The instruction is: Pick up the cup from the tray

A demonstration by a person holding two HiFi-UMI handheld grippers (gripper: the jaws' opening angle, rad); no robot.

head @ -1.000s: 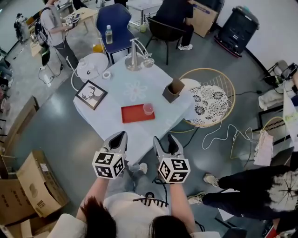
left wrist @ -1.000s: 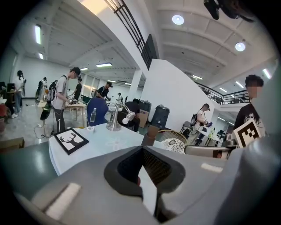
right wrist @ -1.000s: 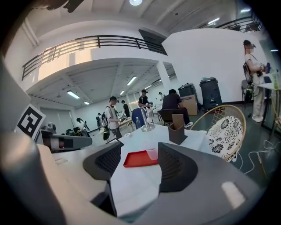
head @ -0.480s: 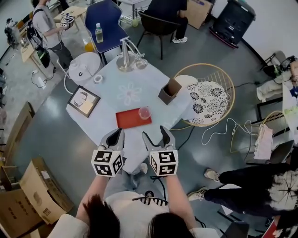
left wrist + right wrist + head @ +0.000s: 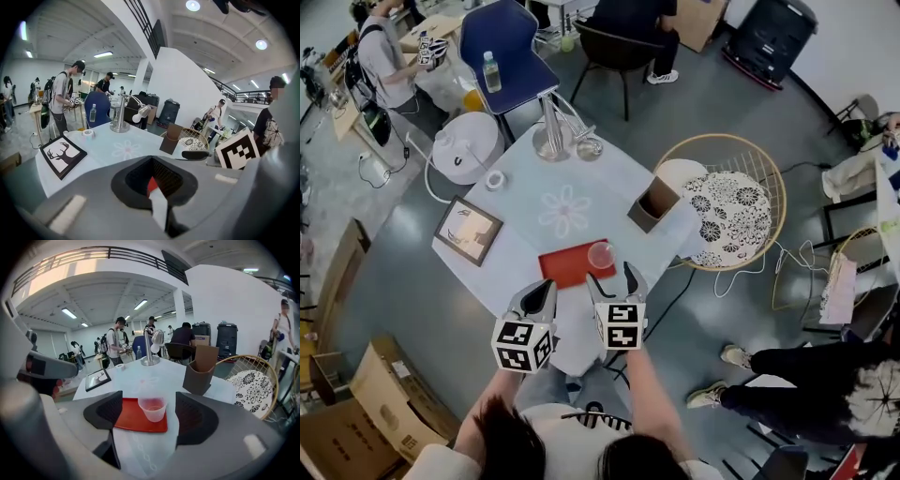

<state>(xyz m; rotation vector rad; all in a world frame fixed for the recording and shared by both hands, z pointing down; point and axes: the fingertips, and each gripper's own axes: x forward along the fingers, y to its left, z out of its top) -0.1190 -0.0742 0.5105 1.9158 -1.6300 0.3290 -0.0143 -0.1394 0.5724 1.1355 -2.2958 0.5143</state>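
Right gripper view: clear cup (image 5: 153, 409) on red tray (image 5: 126, 421)
Right gripper (image 5: 611, 279): jaws wide, short of cup
Left gripper (image 5: 151, 178): jaws together, empty

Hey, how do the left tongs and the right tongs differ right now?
The left tongs are shut, while the right tongs are open. The right tongs frame the cup standing on the red tray without touching it, while the left tongs frame nothing. In the head view the right tongs sit closer to the cup than the left tongs do. Both hover at the near edge of the table, and neither holds anything.
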